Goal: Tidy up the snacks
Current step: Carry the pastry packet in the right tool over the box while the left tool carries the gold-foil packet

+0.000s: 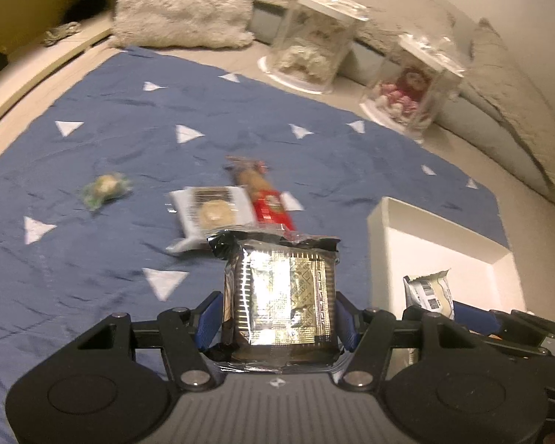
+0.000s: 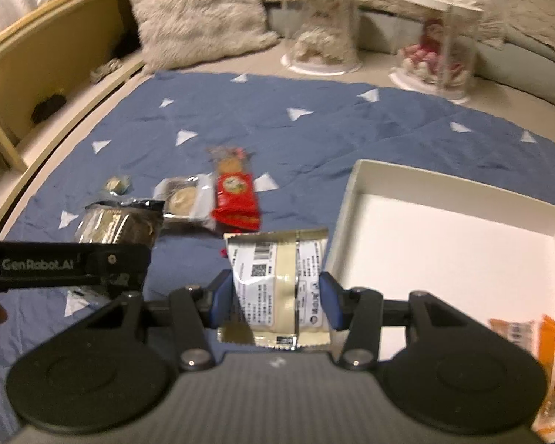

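Slippage is the main hazard: a dark foil-wrapped biscuit pack [image 1: 281, 296] is pinched between the blue pads of the left gripper [image 1: 277, 320], and a white-and-cream snack packet [image 2: 277, 288] is pinched likewise by the right gripper [image 2: 275, 301]. Both claws are closed only as far as the packets' width, and both wrappers are glossy and crinkled, so a packet could be judged likely to slide or twist out if it is swung quickly. Both views are blurred, so fine contact at the pads cannot be told.

A second risk is judged to lie at the white box [image 2: 351, 199], just to the right of the right gripper's packet: its near wall could be clipped by a packet carried too low, and the box pushed across the blue cloth [image 2: 314, 137]. The two tools are held close together, so a collision between them over the box is also possible.

Two packets are counted as held, one per claw. Three snacks are counted on the cloth: a small green-wrapped sweet [image 1: 105, 188], a white biscuit pack with a clear window [image 1: 212, 212] and a red pack [image 1: 268, 203] just beside it. One orange packet [image 2: 547, 347] is seen inside the box. Two clear display cases [image 1: 314, 44] and one furry cushion [image 1: 185, 3] are counted at the back
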A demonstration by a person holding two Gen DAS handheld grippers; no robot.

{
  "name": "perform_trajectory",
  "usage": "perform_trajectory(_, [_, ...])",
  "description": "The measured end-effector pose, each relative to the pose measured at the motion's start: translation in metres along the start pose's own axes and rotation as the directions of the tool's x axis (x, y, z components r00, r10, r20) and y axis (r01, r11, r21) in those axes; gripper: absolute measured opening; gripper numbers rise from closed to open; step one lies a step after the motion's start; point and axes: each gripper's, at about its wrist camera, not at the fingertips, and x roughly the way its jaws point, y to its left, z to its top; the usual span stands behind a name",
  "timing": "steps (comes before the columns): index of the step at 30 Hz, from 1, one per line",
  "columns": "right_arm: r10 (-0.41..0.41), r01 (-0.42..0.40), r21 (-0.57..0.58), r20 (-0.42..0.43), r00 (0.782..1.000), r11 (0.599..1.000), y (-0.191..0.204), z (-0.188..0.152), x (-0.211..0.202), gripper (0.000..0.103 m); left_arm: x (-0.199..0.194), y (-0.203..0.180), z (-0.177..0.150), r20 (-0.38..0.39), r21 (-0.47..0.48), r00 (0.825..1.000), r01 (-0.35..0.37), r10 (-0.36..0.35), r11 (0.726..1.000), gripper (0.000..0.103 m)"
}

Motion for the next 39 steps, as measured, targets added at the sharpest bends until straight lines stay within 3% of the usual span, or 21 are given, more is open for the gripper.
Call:
perform_trajectory(7, [-0.061,0.058,0.073,0.034,0.998,0.996,-0.048,-0.010,-0.026,0.056,0.009,-0.046,-0.006,-0.010,0.044,0.997,0.075,-0.075,0.996,0.063])
perform_trajectory(21, [-0.162,0.151,0.225,0.034,0.986,0.963,-0.134,-0.034,-0.035,0.056,0.060,-0.131,-0.017,-0.092,0.067,0.976,0.202,-0.195,0.977,0.063])
perform_trajectory(30, [-0.170,0.162,0.285,0.005,0.985,0.945,-0.162,-0.037,-0.020,0.056,0.105,-0.143,-0.021,-0.173,0.001,0.964,0.203,-0.199,0.979,0.063])
perform_trajectory(39, [-0.136,0.119,0.399,0.013,0.991,0.909,-0.187,-0.034,-0.007,0.056,0.130,-0.151,-0.027,-0.214,0.056,0.964,0.177,-0.161,0.983,0.063])
